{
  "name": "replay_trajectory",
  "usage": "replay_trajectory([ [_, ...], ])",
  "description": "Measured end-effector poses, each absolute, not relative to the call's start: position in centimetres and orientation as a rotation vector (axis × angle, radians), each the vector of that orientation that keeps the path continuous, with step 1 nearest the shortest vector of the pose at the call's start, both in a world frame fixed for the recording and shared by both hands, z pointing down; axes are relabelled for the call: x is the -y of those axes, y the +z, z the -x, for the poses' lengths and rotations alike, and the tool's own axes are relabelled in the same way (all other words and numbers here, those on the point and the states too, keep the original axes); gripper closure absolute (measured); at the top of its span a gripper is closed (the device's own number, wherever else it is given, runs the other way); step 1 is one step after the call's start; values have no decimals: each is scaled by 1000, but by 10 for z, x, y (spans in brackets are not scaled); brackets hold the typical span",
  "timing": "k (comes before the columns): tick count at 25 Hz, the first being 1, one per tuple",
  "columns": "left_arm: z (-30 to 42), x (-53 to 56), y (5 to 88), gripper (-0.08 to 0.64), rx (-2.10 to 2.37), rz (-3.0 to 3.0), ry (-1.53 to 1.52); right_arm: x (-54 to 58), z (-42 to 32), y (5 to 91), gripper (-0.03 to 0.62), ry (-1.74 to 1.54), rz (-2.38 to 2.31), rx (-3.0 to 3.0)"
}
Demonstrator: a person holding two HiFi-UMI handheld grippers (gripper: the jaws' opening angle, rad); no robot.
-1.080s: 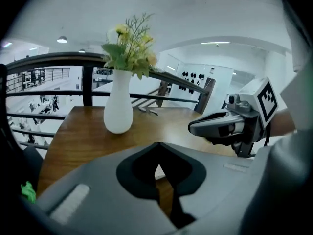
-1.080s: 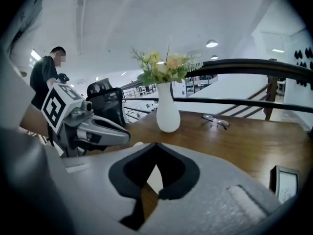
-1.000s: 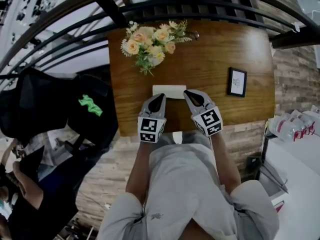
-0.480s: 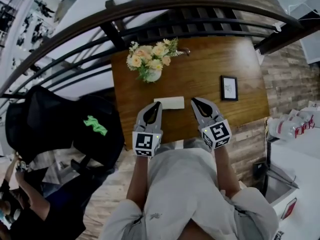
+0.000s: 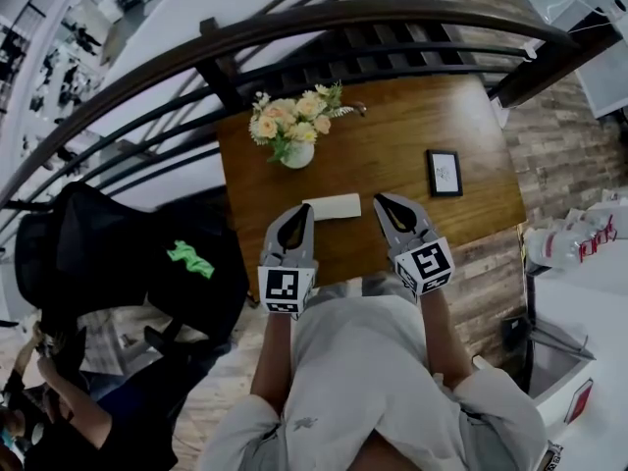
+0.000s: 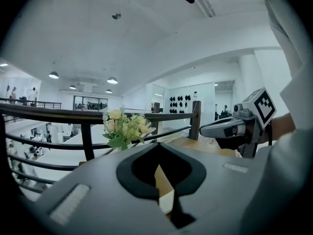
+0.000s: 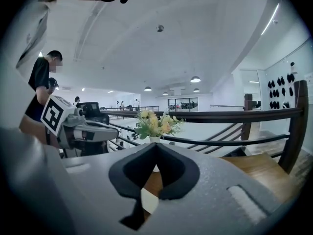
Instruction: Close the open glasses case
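A white glasses case [image 5: 332,206] lies flat on the wooden table [image 5: 392,155], near its front edge; I cannot tell from here whether its lid is up. My left gripper [image 5: 305,210] is shut, its tip at the case's left end. My right gripper [image 5: 377,200] is shut too, a short way off the case's right end. Neither holds anything. In the left gripper view the shut left gripper [image 6: 157,145] frames a pale strip of the case [image 6: 167,202]. The right gripper view shows the right gripper [image 7: 155,144] shut, with the case [image 7: 149,201] low in the gap.
A white vase of pale flowers [image 5: 291,126] stands at the table's back left. A small framed picture [image 5: 444,173] lies at the right. A dark curved railing [image 5: 294,32] runs behind the table. A black bag [image 5: 128,253] sits to the left on the floor.
Both grippers have drawn back a little toward the table's front edge. The right one has left the case's right end. The head view has shifted.
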State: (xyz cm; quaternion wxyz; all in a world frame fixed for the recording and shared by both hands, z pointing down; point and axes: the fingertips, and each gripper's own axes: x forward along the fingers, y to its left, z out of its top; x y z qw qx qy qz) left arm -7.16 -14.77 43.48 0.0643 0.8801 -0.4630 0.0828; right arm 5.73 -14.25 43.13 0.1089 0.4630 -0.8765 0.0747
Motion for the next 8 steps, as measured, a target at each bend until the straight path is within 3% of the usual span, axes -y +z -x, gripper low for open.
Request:
replay_trajectory([
  [8,71,150,427,541,1403,-2677,231,143,-49,422,591,188,-1354,2591],
])
